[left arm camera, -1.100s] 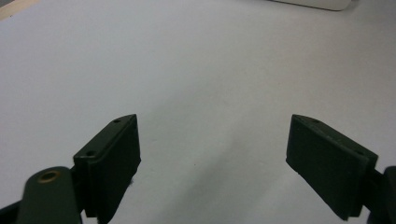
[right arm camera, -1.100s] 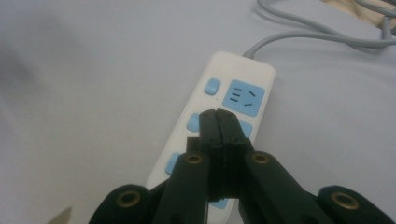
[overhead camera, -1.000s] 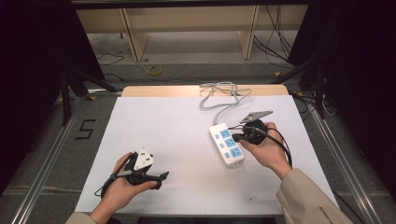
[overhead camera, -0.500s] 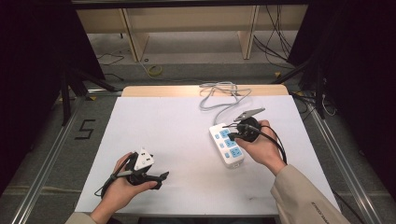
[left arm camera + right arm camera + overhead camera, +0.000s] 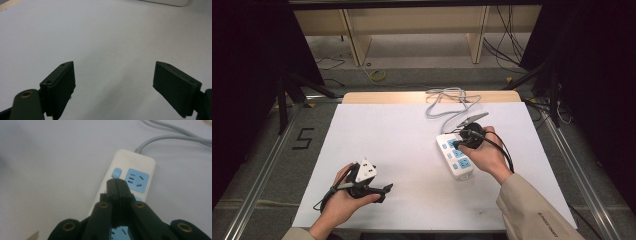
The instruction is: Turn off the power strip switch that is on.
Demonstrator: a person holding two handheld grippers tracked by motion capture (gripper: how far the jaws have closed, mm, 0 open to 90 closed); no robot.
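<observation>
A white power strip (image 5: 455,156) with blue sockets lies right of centre on the white sheet (image 5: 402,145), and its grey cable (image 5: 447,102) loops away toward the far edge. My right gripper (image 5: 456,145) hovers over the strip's far end, its jaws shut with nothing between them. In the right gripper view its tips (image 5: 116,182) sit just below the blue switch (image 5: 116,172) and beside a blue socket (image 5: 137,180) of the strip (image 5: 130,161). My left gripper (image 5: 384,192) rests near the front left, pointing right. Its jaws (image 5: 113,85) stand wide open over bare sheet.
The table's wooden far edge (image 5: 382,96) borders the sheet. Metal rails (image 5: 577,175) run along both sides, and a "5" mark (image 5: 304,138) lies on the floor at the left. A shelf frame (image 5: 412,25) and loose cables stand beyond the table.
My right hand has shifted left and slightly toward me, bringing its shut jaws over the strip's far end. The left hand and the strip have stayed put.
</observation>
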